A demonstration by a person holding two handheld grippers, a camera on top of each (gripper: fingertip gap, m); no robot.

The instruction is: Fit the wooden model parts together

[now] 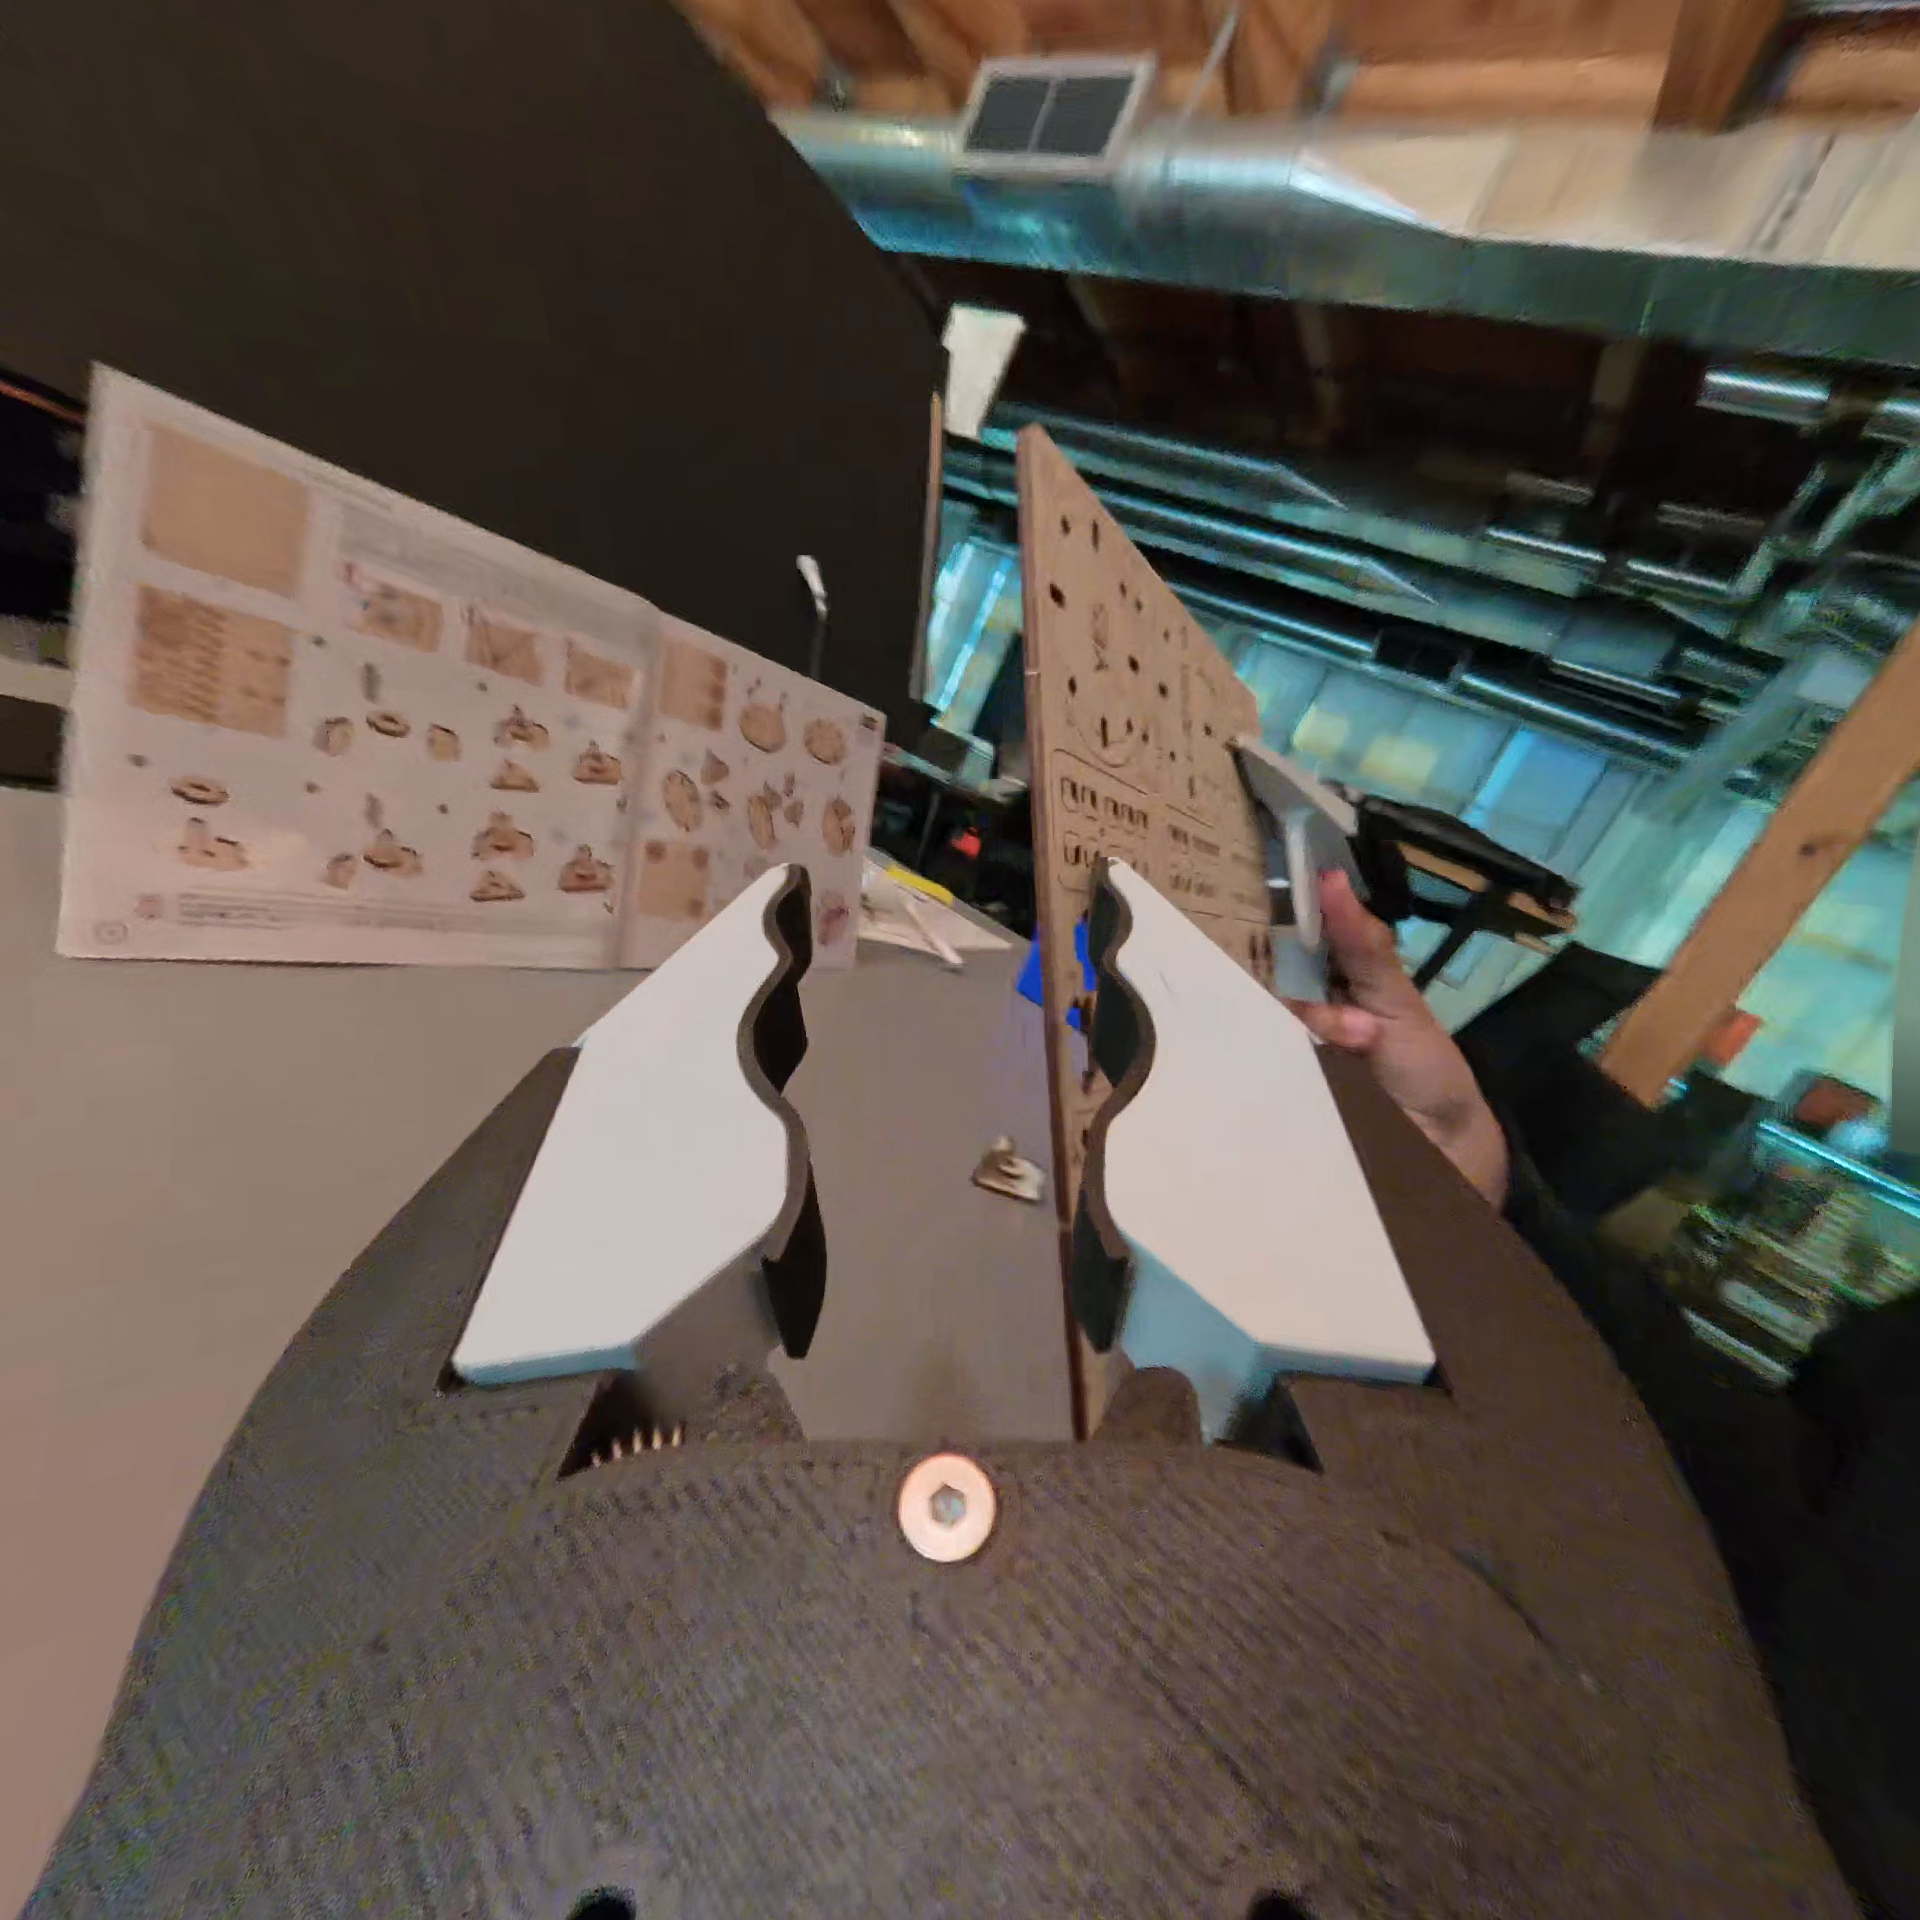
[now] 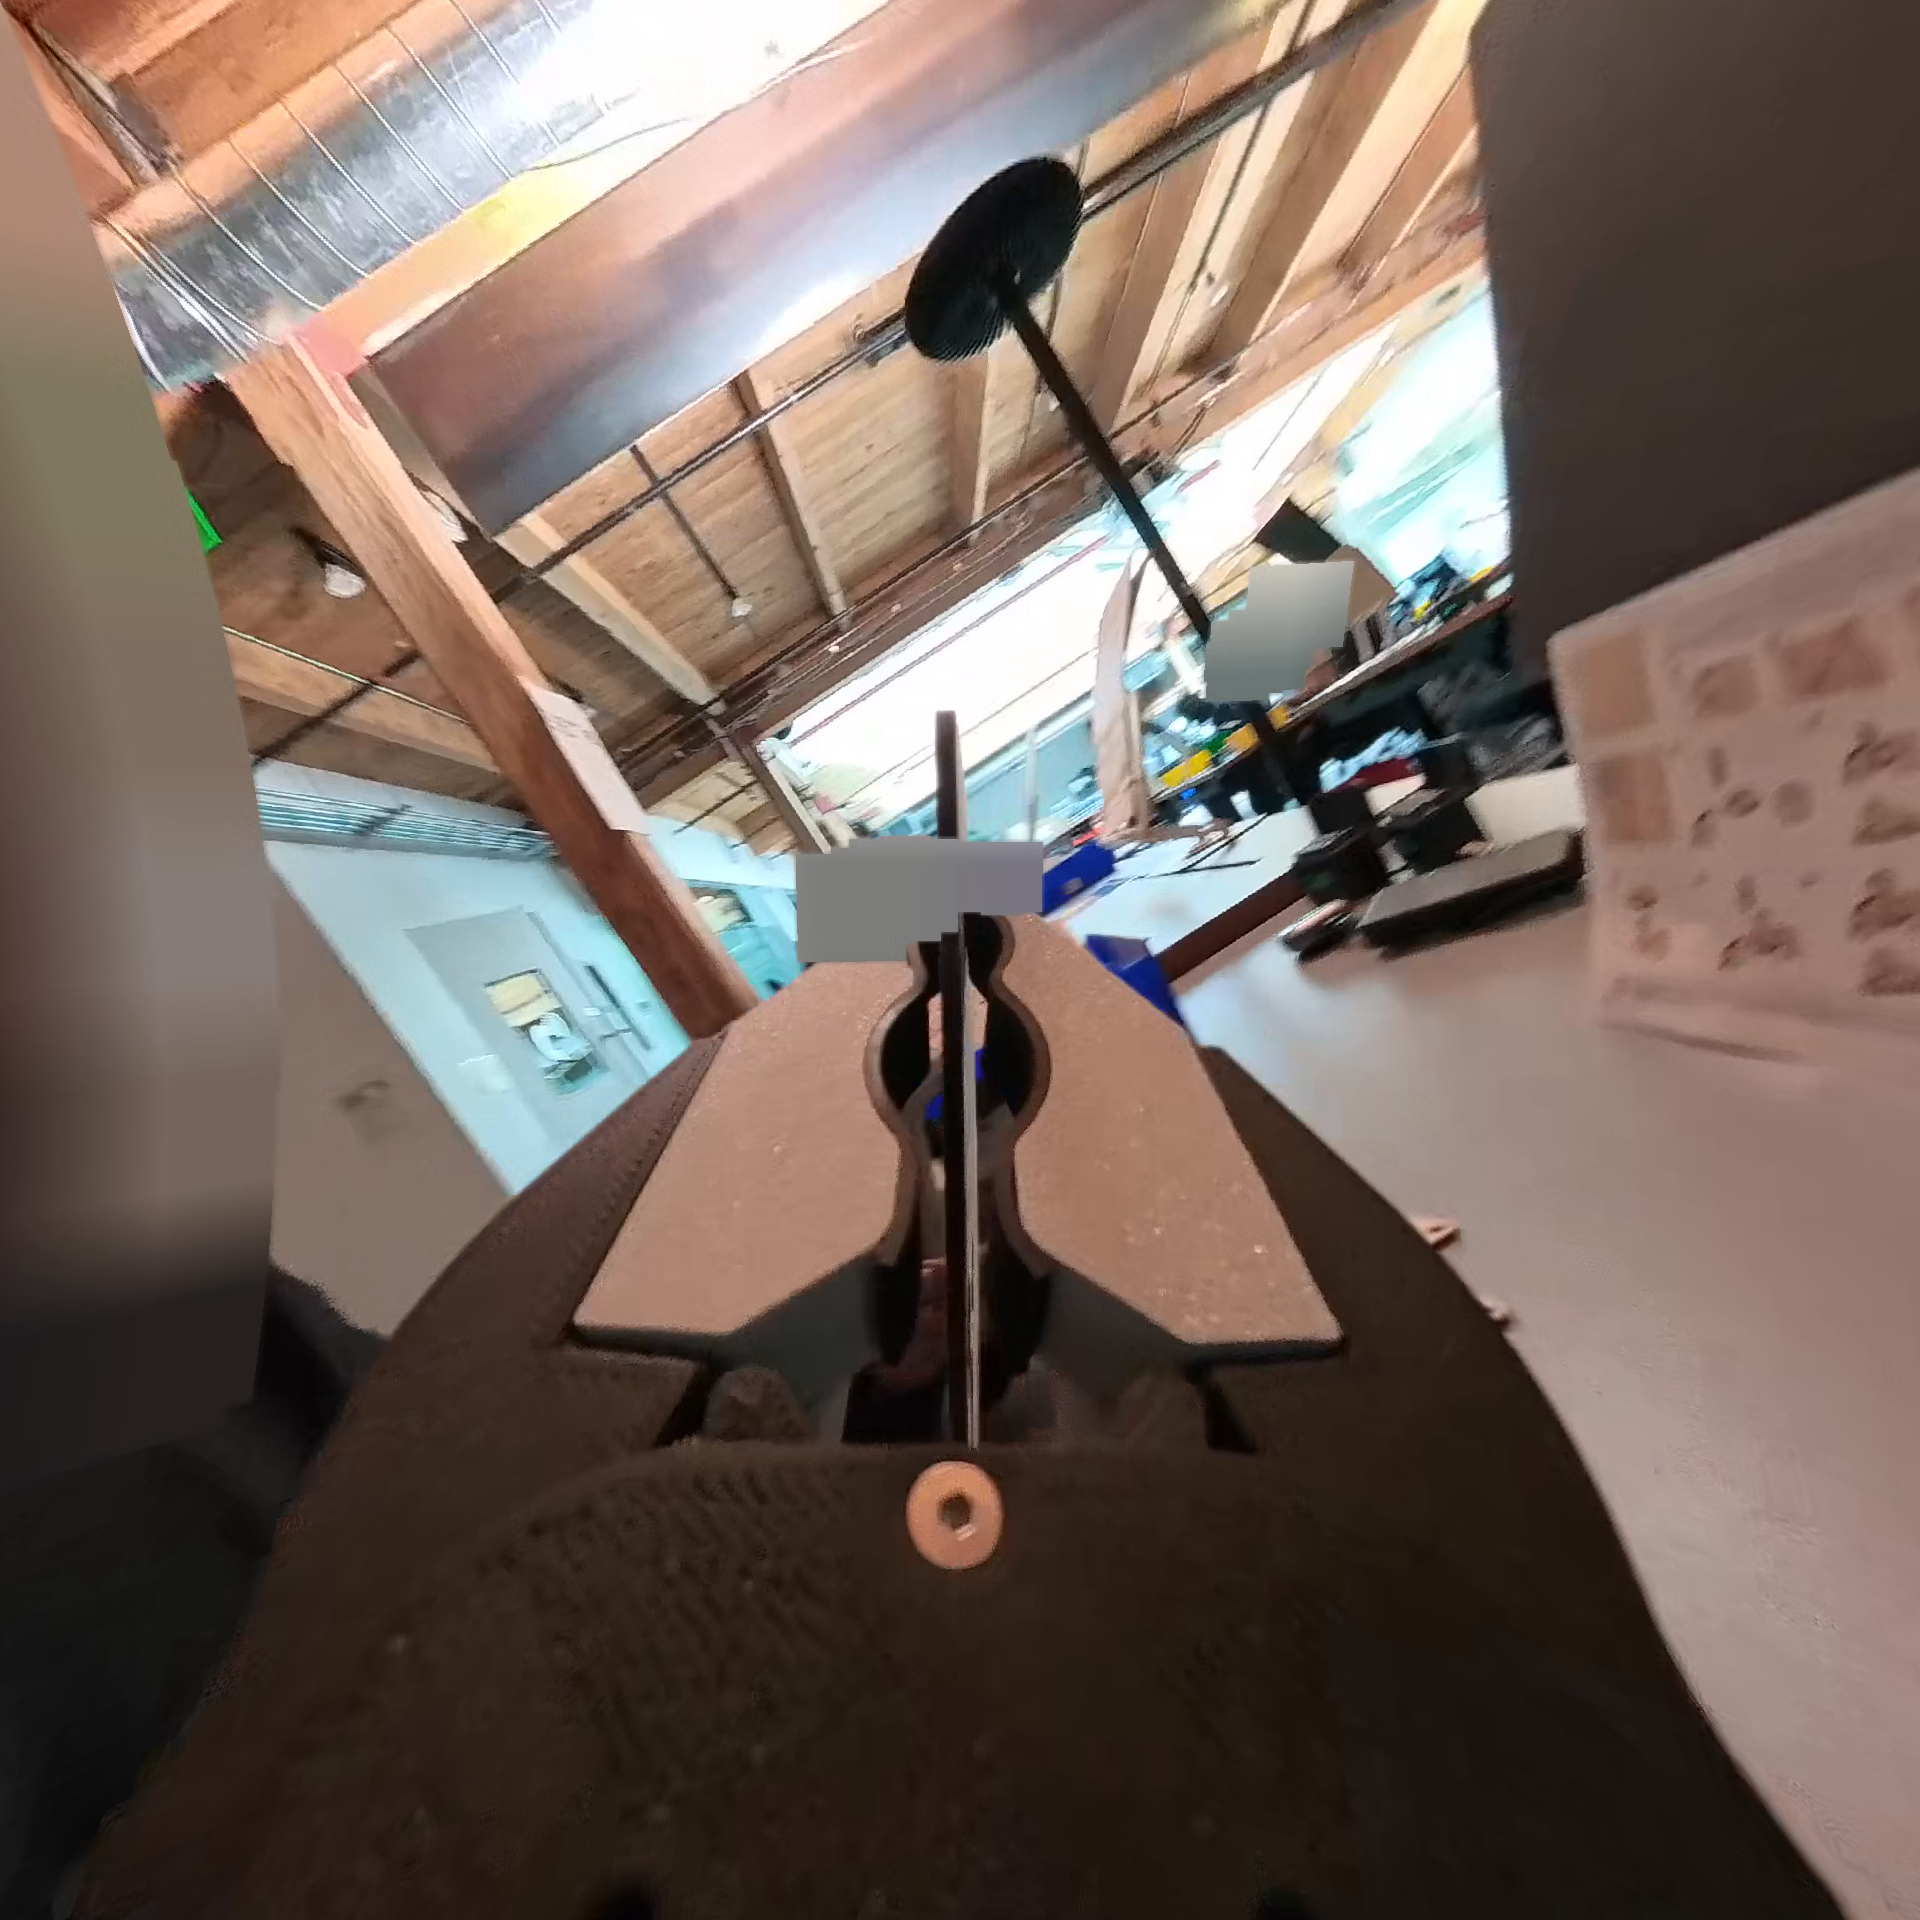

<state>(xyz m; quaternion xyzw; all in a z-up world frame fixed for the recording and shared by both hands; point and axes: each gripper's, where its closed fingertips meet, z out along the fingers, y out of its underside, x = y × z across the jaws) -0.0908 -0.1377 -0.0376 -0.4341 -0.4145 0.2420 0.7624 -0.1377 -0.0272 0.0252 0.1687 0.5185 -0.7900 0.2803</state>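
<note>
The left gripper (image 1: 945, 904) has its fingers apart, the thin brown laser-cut plywood sheet (image 1: 1132, 665) leaning on one; the right gripper (image 2: 961, 935), fingers clamped on that sheet's edge, alone carries it above the grey tabletop (image 1: 260, 1039); it may pivot or slip.

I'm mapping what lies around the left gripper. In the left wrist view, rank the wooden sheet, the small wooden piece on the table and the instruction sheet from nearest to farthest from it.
1. Wooden sheet: upright, against the left gripper's right-hand finger.
2. Small wooden piece: on the table, between the fingers.
3. Instruction sheet: propped up at far left.
</note>
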